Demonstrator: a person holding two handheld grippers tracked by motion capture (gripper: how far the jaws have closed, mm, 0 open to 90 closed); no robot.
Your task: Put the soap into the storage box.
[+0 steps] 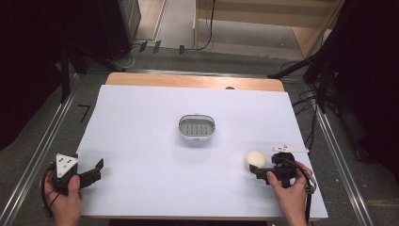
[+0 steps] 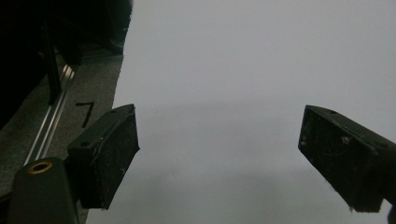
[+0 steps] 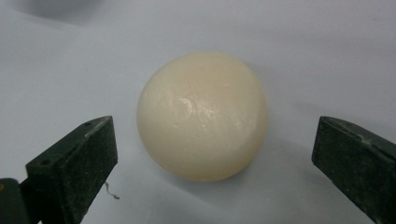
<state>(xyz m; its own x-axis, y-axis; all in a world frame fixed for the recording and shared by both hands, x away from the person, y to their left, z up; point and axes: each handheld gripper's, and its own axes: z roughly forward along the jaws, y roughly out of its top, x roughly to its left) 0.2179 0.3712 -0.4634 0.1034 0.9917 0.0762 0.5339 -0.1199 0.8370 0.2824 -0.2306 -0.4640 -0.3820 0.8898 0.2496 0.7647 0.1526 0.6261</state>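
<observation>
Cream-white, smooth, rounded bar of soap (image 3: 202, 116) sits on the white sheet covering the counter (image 1: 141, 141), toward the near right corner, well off to the right and toward me from the small oval grey-rimmed soap dish with a slotted floor (image 1: 196, 126). Dish is mid-counter; soap and dish are well apart.

Key relation: soap lies dead ahead of my right gripper (image 3: 212, 163), centred between the two black fingers (image 3: 74, 158). In the right gripper view it sits just beyond the fingertips, with gaps on both sides and no contact. Right fingers are released, spread wider than the soap. In the high view the right gripper (image 1: 260, 170) is just beside the soap (image 1: 255, 160), coming at it from the near-right side, pointing up-left toward the dish.

Soap reads almost round from here, slightly wider than deep, so I see no long axis worth aligning to. Current finger line should do.

Left gripper (image 1: 96, 170) is on the far side of the dish from the soap, at the near left edge of the sheet, fingers (image 2: 109, 154) released and wide over bare sheet, nothing between them. Right hand is clearly the nearer one; left is out of it.

My read: push the right gripper a little further forward so the pads straddle the widest part, then close. Surface looks slick and waxy, so there's a risk it squirts out forward if I pinch the near half only.
</observation>
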